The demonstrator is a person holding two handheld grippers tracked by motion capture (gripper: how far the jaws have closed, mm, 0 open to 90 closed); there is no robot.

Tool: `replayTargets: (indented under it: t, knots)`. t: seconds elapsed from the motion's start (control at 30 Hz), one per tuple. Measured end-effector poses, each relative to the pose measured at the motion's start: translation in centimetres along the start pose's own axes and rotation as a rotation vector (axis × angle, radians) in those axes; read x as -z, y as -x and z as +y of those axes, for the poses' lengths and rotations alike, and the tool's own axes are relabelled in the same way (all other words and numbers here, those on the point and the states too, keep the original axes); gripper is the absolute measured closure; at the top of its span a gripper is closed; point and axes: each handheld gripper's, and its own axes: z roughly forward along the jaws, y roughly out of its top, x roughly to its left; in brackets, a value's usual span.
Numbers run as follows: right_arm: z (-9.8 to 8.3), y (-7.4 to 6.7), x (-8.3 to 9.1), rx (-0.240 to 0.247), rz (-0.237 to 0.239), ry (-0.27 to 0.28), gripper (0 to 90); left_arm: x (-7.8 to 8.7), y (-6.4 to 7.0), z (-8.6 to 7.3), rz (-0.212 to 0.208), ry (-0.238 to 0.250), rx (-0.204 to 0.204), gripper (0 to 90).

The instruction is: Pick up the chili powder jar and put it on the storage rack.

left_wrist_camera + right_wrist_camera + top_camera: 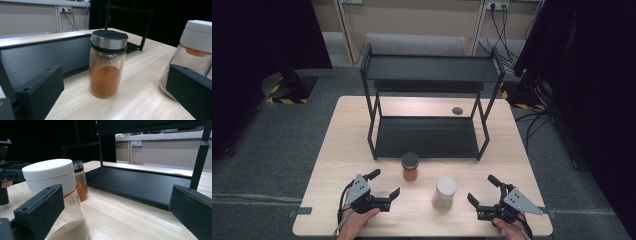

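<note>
The spice jar (410,167) of orange powder stands on the tabletop (337,150) just ahead of the left hand-held gripper (383,184), jaws apart. The white-lidded jar (445,192) stands left of the right hand-held gripper (484,190), also spread. The black shelf rack (427,137) sits just behind, bare tabletop either side.

my left gripper (386,184): black jaws, grey three-cornered plate, black cable | my right gripper (482,191): same build | jaw blocks: matte black, small screw holes
</note>
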Motion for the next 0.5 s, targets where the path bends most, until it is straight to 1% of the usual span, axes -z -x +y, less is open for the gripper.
replayTargets:
  t: [0.4, 0.5]
  knots:
    - [-0.1, 0.1, 0.0, -0.009, -0.006, 0.000, 0.3, -1.7, -0.1, 0.3, -0.009, 0.002, -0.003, 1.0]
    - [0.0, 0.1, 0.0, -0.009, -0.006, -0.003, 0.3, -2.1, -0.1, 0.4, -0.007, 0.000, -0.011, 0.9]
